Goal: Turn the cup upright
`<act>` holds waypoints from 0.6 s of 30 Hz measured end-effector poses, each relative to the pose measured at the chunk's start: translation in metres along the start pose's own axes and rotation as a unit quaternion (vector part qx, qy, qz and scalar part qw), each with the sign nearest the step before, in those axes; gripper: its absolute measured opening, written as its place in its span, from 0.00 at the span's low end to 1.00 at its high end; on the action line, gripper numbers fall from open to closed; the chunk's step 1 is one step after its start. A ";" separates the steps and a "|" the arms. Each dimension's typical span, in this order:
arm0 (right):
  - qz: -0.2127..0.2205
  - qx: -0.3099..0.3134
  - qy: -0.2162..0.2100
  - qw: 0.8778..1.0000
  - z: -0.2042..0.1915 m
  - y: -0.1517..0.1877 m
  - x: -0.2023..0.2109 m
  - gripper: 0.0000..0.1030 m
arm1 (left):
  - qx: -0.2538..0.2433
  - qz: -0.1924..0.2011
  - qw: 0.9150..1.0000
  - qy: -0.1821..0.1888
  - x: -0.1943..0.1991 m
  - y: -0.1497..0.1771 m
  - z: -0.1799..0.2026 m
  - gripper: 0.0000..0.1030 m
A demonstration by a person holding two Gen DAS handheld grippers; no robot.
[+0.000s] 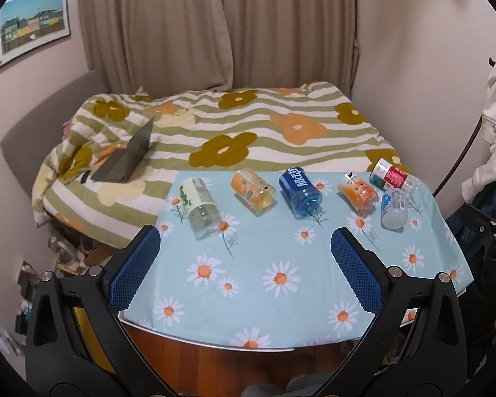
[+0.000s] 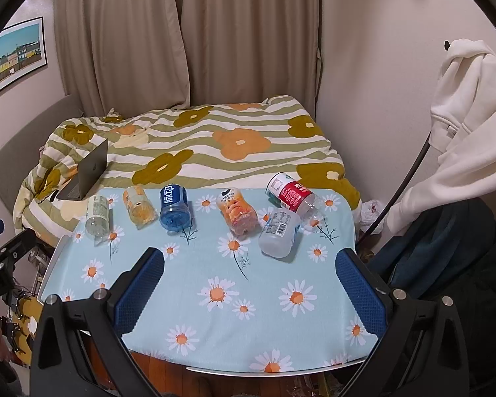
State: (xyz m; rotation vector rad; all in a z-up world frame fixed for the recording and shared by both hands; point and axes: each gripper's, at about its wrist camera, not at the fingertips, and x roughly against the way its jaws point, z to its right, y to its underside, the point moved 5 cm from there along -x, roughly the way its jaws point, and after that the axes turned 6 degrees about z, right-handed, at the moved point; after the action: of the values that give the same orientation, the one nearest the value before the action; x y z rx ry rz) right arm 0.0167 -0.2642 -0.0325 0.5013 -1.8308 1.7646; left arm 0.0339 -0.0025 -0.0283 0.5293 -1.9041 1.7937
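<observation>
Several cut-bottle cups lie on their sides along the far half of the daisy-print table [image 1: 248, 284]. Left to right: a clear green-label cup [image 1: 200, 210] [image 2: 97, 216], a pale orange cup [image 1: 253, 190] [image 2: 139, 206], a blue cup [image 1: 300, 190] [image 2: 174, 208], an orange cup [image 1: 358, 195] [image 2: 238, 213], a white cup [image 1: 393, 208] [image 2: 279, 230] and a red-label cup [image 1: 392, 178] [image 2: 292, 197]. My left gripper [image 1: 246, 241] is open and empty above the near table. My right gripper [image 2: 251, 263] is open and empty, short of the white cup.
A bed with a flowered striped quilt [image 1: 248, 125] lies behind the table, with an open laptop [image 1: 129, 157] on it. A white hoodie [image 2: 473, 115] hangs at the right. The table's near edge [image 2: 274, 372] is just below the fingers.
</observation>
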 end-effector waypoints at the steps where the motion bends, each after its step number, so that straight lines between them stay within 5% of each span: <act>1: 0.000 0.001 0.000 1.000 0.000 0.000 0.000 1.00 | 0.000 0.000 1.000 0.000 0.000 0.000 0.000 1.00; 18: 0.000 0.001 -0.001 1.000 0.001 -0.002 -0.001 1.00 | -0.004 -0.003 1.000 0.001 -0.002 0.001 -0.002 1.00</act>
State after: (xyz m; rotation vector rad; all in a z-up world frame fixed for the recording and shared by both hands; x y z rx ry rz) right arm 0.0181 -0.2657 -0.0316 0.5034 -1.8299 1.7664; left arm 0.0349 -0.0008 -0.0301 0.5311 -1.9057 1.7809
